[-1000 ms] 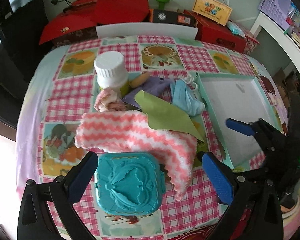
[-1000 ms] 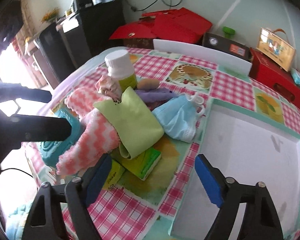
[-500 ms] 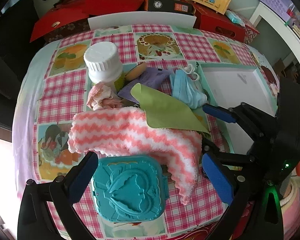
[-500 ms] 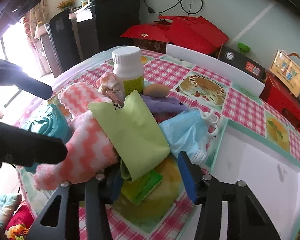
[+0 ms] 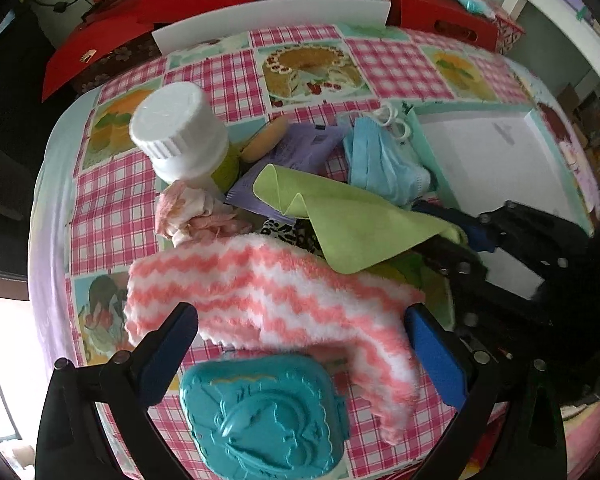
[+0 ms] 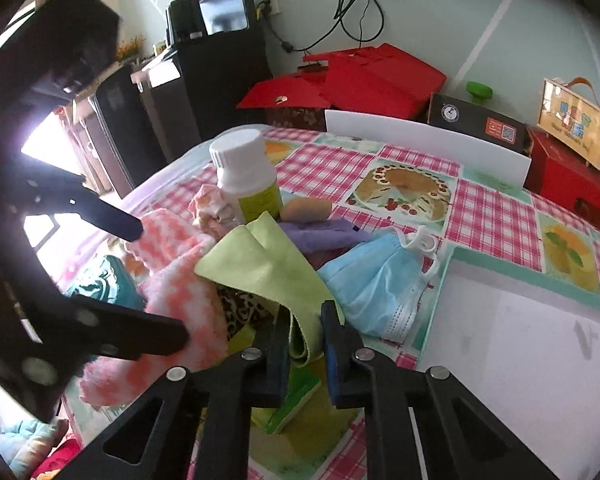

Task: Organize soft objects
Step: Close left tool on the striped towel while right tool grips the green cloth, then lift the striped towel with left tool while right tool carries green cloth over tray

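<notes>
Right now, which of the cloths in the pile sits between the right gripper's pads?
The lime-green cloth: its folded edge sits between the closing right gripper. The pink-and-white towel and blue face mask lie outside it.

fluffy towel [image 5: 268, 300], smooth green cloth [image 6: 268, 268]

A tablecloth [image 5: 392, 64] is showing pink-and-white gingham squares alternating with pale green food pictures; a fluffy towel [image 5: 268, 300] is showing coral-pink and white zigzag stripes; a lime-green cloth [image 6: 260, 268] is lying plain, without pattern; a face mask [image 6: 376, 284] is showing light blue with white ear loops; a bottle [image 5: 180, 128] is wearing a white cap above a yellow-green label; a moulded box [image 5: 260, 412] is glowing teal; a tray [image 6: 536, 276] is showing a white floor inside a mint-green rim; both grippers are showing black frames with blue pads.
</notes>
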`<state>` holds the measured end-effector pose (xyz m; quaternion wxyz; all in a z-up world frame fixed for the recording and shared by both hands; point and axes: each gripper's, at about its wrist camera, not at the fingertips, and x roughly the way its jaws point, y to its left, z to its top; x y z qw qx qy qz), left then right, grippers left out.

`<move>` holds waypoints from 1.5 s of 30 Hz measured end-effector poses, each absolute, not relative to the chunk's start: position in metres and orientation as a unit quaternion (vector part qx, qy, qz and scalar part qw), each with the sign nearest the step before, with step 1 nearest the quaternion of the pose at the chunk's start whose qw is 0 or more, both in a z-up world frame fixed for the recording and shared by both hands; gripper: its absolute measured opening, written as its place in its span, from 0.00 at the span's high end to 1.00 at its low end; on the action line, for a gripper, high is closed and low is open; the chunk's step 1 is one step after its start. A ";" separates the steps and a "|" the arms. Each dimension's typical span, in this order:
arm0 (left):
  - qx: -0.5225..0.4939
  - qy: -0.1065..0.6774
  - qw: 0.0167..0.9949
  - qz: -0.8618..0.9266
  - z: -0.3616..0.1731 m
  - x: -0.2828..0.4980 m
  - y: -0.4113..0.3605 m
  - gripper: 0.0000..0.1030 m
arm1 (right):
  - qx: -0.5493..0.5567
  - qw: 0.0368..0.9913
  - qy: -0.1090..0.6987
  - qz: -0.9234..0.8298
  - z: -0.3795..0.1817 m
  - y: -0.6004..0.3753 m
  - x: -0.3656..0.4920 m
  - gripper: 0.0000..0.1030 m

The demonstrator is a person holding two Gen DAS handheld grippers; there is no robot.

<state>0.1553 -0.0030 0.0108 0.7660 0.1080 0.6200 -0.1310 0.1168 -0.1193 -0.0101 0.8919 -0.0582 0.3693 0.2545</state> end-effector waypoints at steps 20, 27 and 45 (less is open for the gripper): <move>0.025 0.600 0.794 -0.093 0.018 0.161 0.010 0.78 | 0.006 0.893 0.364 0.263 -0.005 -0.148 0.120 0.86; -0.101 0.529 0.841 -0.050 0.040 0.144 0.044 0.81 | 0.006 0.890 0.366 0.272 -0.008 -0.145 0.121 0.91; -0.179 0.469 0.865 -0.009 0.059 0.126 0.085 0.81 | 0.033 0.886 0.346 0.306 0.008 -0.142 0.115 0.96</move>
